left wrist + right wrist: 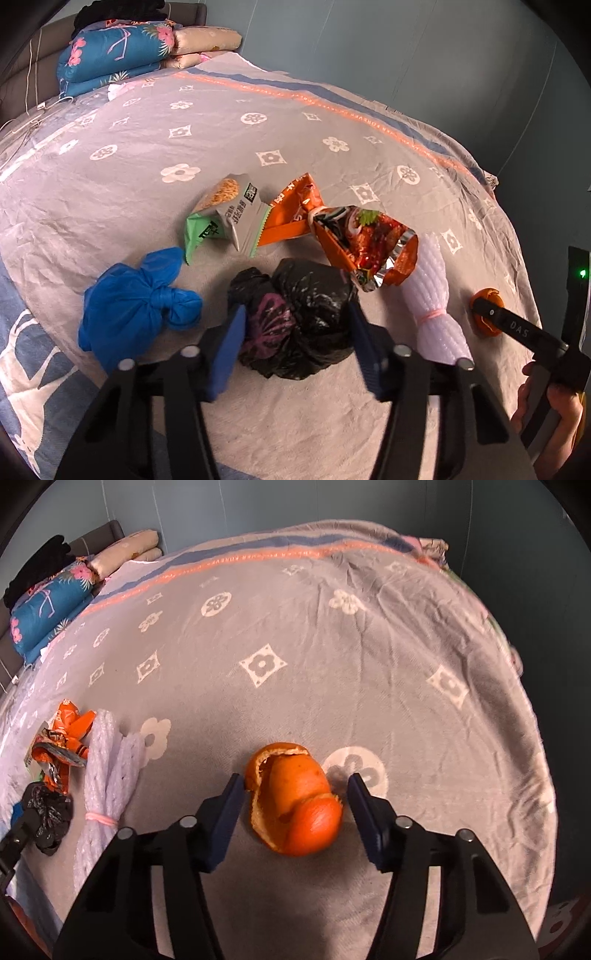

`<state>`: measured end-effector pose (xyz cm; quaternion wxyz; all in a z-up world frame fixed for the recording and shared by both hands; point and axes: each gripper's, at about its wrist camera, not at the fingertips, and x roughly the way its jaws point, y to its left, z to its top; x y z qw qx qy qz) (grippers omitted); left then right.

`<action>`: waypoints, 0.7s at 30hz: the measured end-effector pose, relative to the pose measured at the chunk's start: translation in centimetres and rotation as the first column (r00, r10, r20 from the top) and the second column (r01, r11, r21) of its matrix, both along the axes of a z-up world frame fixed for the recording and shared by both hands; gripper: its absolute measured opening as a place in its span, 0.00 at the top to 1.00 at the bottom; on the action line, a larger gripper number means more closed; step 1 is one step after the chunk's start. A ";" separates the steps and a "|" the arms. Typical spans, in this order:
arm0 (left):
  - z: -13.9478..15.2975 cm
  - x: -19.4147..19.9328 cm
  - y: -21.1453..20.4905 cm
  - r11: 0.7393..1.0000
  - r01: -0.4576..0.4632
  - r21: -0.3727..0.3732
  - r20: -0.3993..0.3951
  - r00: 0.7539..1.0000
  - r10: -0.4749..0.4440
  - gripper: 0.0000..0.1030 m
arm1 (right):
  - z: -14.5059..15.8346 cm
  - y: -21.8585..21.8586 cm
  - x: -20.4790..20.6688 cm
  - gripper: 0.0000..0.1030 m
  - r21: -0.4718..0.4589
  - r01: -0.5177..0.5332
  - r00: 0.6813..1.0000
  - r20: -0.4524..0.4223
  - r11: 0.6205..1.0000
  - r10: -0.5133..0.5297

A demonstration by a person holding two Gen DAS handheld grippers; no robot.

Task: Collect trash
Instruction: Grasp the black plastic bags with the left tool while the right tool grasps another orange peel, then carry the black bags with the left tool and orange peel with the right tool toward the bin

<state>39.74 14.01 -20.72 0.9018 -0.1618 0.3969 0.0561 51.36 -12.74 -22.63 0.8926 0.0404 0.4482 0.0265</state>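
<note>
left gripper (295, 325) pinching black bag (295, 317) | right gripper (295, 801) spread around orange peel (295, 801) | foam net (432, 299) between

bed: big one, grey flower-print blanket (295, 140) covered the whole top
head end: folded blue floral quilt (110, 51) and beige pillows (207, 38) were stacked there
middle: knotted blue bag (136, 306), black bag (303, 317), green-grey snack packet (225, 214), orange wrappers (351, 236), white foam netting (432, 299), all bunched close
off to the side: orange peel (295, 801), sat apart from the pile
</note>
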 end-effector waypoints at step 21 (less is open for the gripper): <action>2.3 -2.9 2.1 0.984 -0.100 -0.146 0.021 0.994 0.104 0.81 | 3.9 -0.6 -3.8 0.71 0.026 -0.008 0.999 0.041 1.000 0.007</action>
